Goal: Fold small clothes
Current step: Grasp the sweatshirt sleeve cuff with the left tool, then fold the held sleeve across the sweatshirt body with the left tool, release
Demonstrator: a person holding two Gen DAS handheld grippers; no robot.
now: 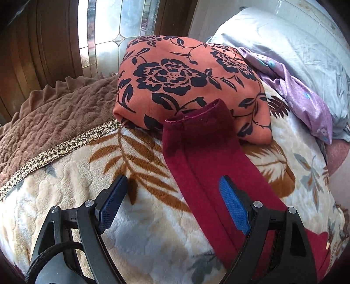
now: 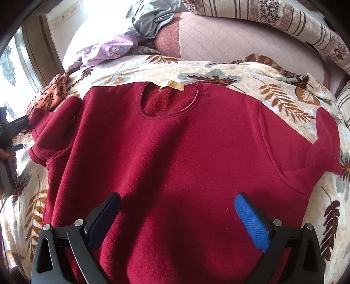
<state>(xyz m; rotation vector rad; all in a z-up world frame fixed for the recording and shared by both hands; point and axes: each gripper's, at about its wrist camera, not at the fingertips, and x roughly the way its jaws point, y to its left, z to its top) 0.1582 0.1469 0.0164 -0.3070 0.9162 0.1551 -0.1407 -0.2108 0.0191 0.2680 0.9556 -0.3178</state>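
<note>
A dark red sweater point(image 2: 175, 153) lies spread flat, front up, on a leaf-patterned blanket point(image 2: 218, 74), neck label at the far side. Both sleeves are folded back on themselves at the sides. My right gripper point(image 2: 177, 207) is open and empty, hovering over the lower middle of the sweater. My left gripper point(image 1: 172, 190) is open and empty over the sweater's left sleeve point(image 1: 201, 157), whose cuff points away and rests against a folded orange floral cloth point(image 1: 188, 83). The left gripper also shows at the left edge of the right wrist view point(image 2: 13, 131).
A purple floral garment point(image 1: 301, 94) and a grey pillow point(image 1: 284, 39) lie beyond the orange cloth. A brown quilted cover point(image 1: 54, 115) with gold trim lies to the left, below a window. A striped cushion point(image 2: 284, 19) and pink quilted surface point(image 2: 229, 37) lie behind the blanket.
</note>
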